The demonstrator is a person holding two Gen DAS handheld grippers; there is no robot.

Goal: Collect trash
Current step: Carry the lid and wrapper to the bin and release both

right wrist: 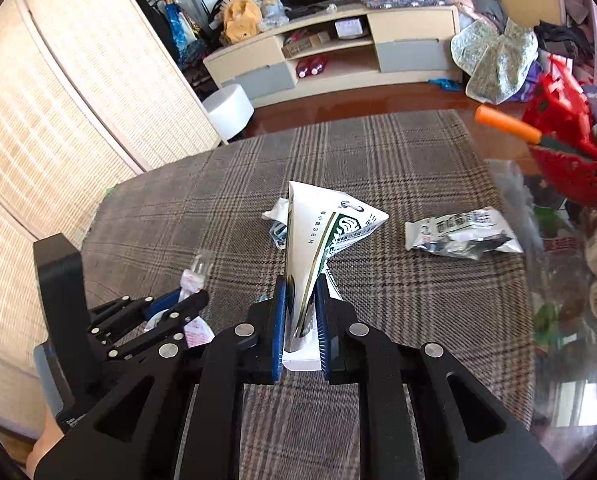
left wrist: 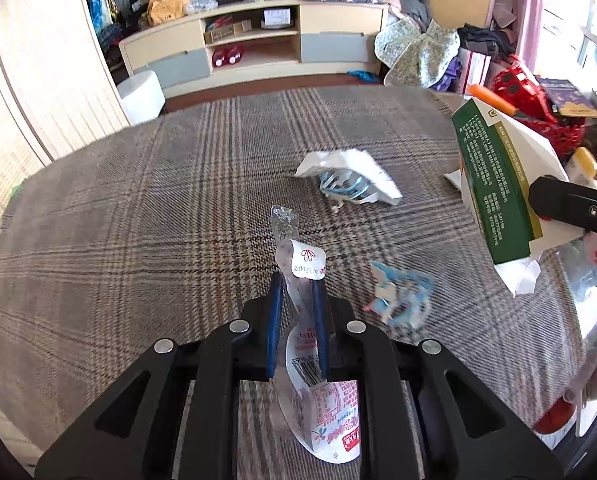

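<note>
Left gripper [left wrist: 296, 280]: tilted steeply down toward the table, its black frame filling the bottom of the left wrist view; in the right wrist view it shows at the lower left [right wrist: 186, 300], with a bit of a hand below it at the frame's edge.
Left jaws: nearly closed, the blue pads pressing on a wrapper with only its thin film between them.
Wrapper [left wrist: 298, 272]: a long silvery strip with red print, held off the cloth; its long axis runs along the fingers, the torn clear end sticking out past the fingertips and the wider printed end hanging back under the gripper.
Right gripper [right wrist: 300, 284]: also angled down over the table; in the left wrist view only a black finger shows at the right edge.
Right jaws: nearly closed, clamped on a flattened carton.
Carton [right wrist: 314, 240]: white and green with printed text, squashed to a wedge; the narrow end sits between the pads and the wide end fans out beyond the fingertips.
Other trash: crumpled paper [left wrist: 350, 178] and a blue-and-white scrap [left wrist: 402, 296] lie on the cloth, apart from each other; a silver packet [right wrist: 462, 232] lies to the right.
Table [left wrist: 138, 220]: covered in brown plaid cloth.
Room: a low cabinet [left wrist: 254, 40] stands against the far wall, a white stool [left wrist: 142, 94] by a pale folding screen [left wrist: 46, 80], and a red basket [right wrist: 566, 152] at the table's right edge.
</note>
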